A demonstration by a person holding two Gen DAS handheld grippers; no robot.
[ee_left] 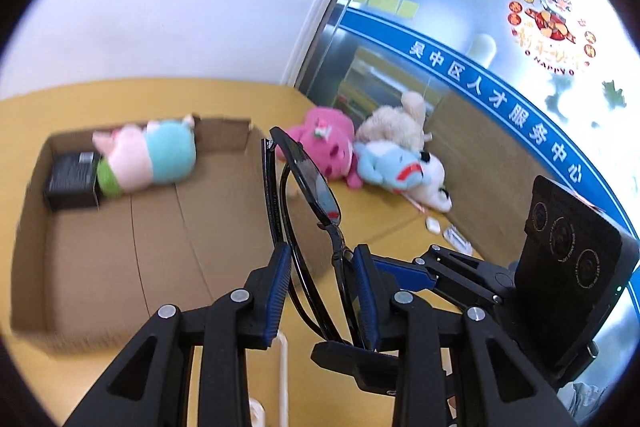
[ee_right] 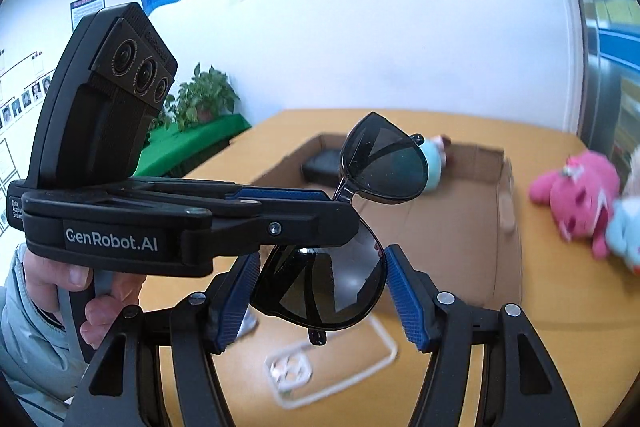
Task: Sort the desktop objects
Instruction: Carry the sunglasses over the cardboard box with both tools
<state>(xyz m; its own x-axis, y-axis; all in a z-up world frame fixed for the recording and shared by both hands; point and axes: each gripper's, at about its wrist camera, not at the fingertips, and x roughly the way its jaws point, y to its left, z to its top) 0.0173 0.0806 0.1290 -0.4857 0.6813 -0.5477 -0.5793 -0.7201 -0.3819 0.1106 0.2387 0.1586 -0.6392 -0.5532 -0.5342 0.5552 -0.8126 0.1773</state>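
the sunglasses hang above the cardboard box; left gripper pinches the bridge, right gripper clasps one lens; light, slippery, scratch-prone; better held by the frame

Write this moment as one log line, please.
left gripper: shut on sunglasses | right gripper: shut on sunglasses | cardboard box: open, behind | pink plush toy: beside box

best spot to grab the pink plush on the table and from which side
Grip the pink plush across its round body, coming from above on the cardboard box side. It lies flat on the table, and the blue plush and cream plush press against its far side, blocking that approach.
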